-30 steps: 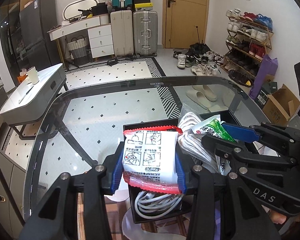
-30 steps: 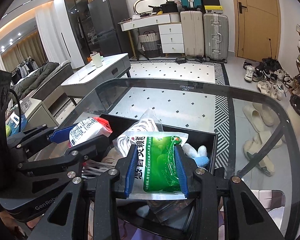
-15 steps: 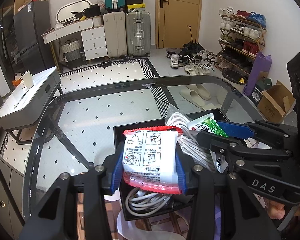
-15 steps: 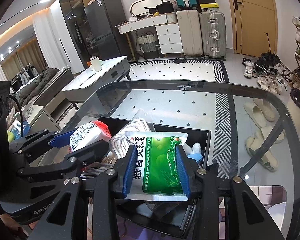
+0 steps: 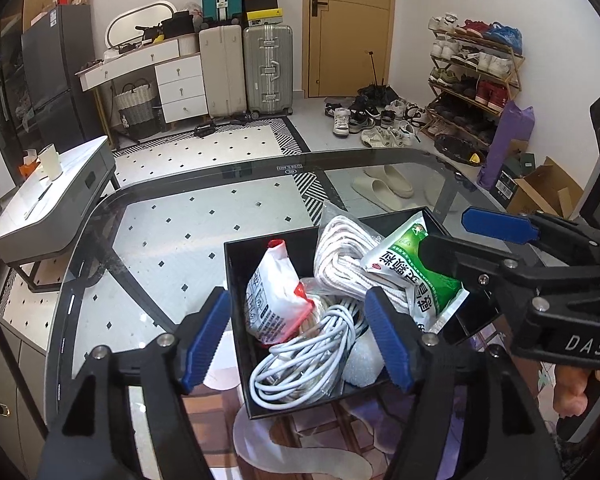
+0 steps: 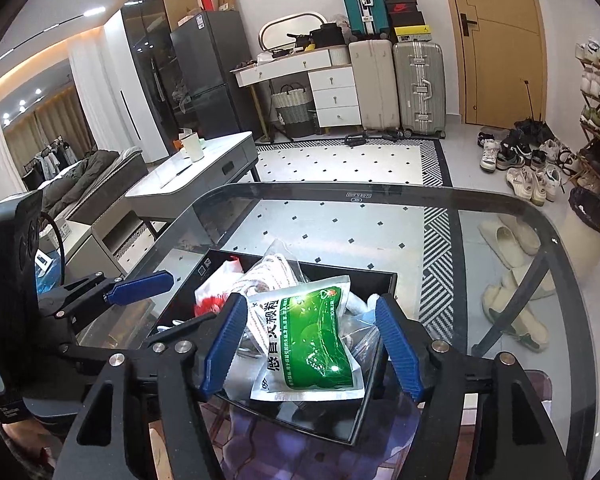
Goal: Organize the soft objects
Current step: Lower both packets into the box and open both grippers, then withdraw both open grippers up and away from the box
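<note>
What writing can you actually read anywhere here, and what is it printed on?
"DAS": right gripper, on its body.
"感冒灵颗粒": green and white packet lying in the black box.
White and red packet: print too small.
Glass table edge stamp: unreadable.

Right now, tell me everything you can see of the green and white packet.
The green and white packet is a soft, glossy plastic pouch with a green panel, white borders and printed characters. It lies tilted on top of the pile in the black box, resting on the white rope bundle. The right gripper straddles it, jaws opening, pads off it.
</note>
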Motion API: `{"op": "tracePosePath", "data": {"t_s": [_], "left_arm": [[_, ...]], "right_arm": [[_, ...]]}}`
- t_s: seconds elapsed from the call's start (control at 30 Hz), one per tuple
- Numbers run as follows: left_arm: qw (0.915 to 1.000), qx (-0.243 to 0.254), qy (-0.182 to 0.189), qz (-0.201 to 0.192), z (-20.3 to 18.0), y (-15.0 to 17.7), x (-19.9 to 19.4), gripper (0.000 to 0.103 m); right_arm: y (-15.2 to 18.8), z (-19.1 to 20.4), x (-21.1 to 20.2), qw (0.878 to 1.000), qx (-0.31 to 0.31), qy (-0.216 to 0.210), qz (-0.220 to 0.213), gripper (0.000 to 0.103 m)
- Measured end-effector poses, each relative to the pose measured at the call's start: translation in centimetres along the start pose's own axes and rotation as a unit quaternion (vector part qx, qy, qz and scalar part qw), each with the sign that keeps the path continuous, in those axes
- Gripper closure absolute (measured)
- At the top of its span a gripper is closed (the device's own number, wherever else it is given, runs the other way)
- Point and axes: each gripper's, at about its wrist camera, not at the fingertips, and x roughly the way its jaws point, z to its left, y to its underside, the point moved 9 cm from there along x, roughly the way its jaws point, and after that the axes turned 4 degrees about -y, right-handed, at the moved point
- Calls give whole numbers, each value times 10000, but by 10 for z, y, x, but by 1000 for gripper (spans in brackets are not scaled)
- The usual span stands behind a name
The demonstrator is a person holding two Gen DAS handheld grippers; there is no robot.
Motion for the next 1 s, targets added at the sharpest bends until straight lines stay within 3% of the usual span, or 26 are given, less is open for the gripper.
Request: {"op": "tracePosePath", "data": {"t_s": [0.17,0.2,0.33,0.47,0.7,1.0], "left_arm": [[9999,41,-29,-160,-1,0,-13,21],[9997,56,-54,-210,-1,0,-16,15],[9984,137,-74,-535,0,-3,-33,4],[9967,220,-28,-781,-1,-2,-46,4],[9967,192,57,-792,-1,8,-52,0],[9956,-96,86,-929,13,19,-53,0]], "right_arm": [[-2,6,-12,9998,-124,25,-131,32],[-1,6,-14,9997,-171,57,-163,32],[1,9,-25,9991,-254,92,-319,24],[1,7,-35,9985,-229,78,-486,13],[7,9,-48,9968,-360,117,-709,1],[17,2,-50,9951,-325,313,-884,1]]}}
